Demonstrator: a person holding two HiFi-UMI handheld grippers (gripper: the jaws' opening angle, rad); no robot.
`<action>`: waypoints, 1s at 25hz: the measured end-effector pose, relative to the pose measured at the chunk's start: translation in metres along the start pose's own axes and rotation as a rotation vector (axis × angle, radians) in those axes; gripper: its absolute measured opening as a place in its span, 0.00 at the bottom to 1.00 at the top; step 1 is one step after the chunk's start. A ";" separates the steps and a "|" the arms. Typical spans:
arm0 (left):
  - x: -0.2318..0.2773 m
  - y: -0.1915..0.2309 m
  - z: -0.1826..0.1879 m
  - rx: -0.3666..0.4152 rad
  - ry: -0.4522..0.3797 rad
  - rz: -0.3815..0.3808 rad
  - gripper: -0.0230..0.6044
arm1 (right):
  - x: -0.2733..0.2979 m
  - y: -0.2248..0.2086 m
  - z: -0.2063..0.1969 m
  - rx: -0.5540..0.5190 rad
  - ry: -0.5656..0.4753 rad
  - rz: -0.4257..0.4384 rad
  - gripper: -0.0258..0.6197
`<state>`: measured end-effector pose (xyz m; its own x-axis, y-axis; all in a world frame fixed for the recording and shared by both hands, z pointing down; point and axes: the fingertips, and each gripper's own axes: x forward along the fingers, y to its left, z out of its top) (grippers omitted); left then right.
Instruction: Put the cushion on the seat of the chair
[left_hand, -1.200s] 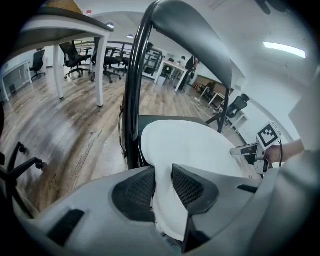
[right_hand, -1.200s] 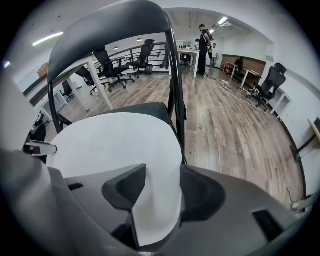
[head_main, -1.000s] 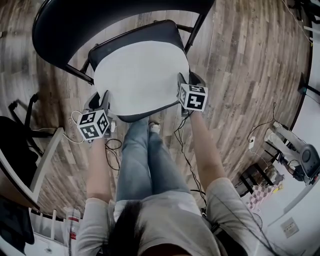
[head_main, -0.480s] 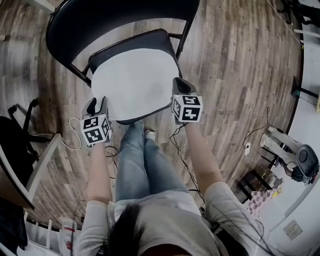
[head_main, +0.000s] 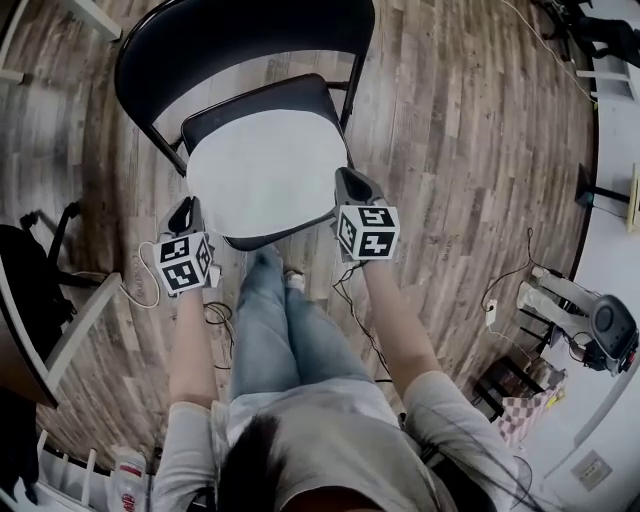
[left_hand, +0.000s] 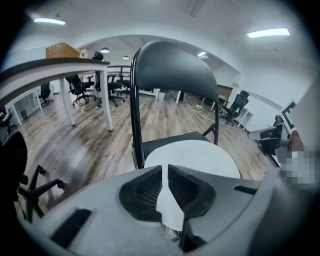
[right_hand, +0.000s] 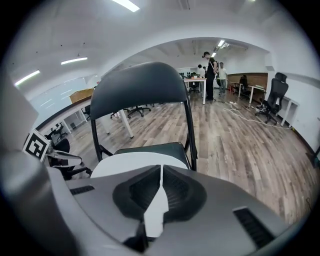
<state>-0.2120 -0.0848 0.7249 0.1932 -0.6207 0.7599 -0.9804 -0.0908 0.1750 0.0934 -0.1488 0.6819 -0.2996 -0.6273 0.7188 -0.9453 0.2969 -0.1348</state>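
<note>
The round white cushion (head_main: 265, 170) lies flat on the seat (head_main: 262, 95) of the black folding chair, below its backrest (head_main: 230, 35). My left gripper (head_main: 190, 212) hangs off the cushion's near-left edge and my right gripper (head_main: 350, 185) off its near-right edge. Both are clear of the cushion. In the left gripper view the jaws (left_hand: 165, 170) are closing to a narrow slit with nothing between them, and the cushion (left_hand: 195, 157) shows beyond. In the right gripper view the jaws (right_hand: 161, 172) are shut and hold nothing, with the cushion (right_hand: 130, 162) ahead on the seat.
The person's legs (head_main: 285, 320) stand right in front of the chair. Cables (head_main: 350, 290) trail over the wooden floor. A desk (left_hand: 55, 62) and office chairs (left_hand: 82, 87) are off to the left. People (right_hand: 210, 70) stand far down the room.
Both grippers have lifted and drawn back from the cushion's sides toward the person. The cushion stays on the seat.
</note>
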 end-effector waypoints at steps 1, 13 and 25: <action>-0.006 -0.004 0.006 0.003 -0.020 0.001 0.09 | -0.005 0.001 0.004 -0.005 -0.013 0.002 0.07; -0.107 -0.076 0.086 -0.010 -0.252 -0.132 0.05 | -0.094 0.028 0.055 -0.080 -0.168 0.041 0.07; -0.210 -0.112 0.141 0.077 -0.425 -0.115 0.06 | -0.199 0.046 0.107 -0.137 -0.316 0.050 0.07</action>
<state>-0.1483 -0.0537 0.4572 0.2837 -0.8665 0.4108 -0.9566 -0.2259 0.1840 0.0960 -0.0874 0.4602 -0.3906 -0.7949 0.4644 -0.9087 0.4137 -0.0561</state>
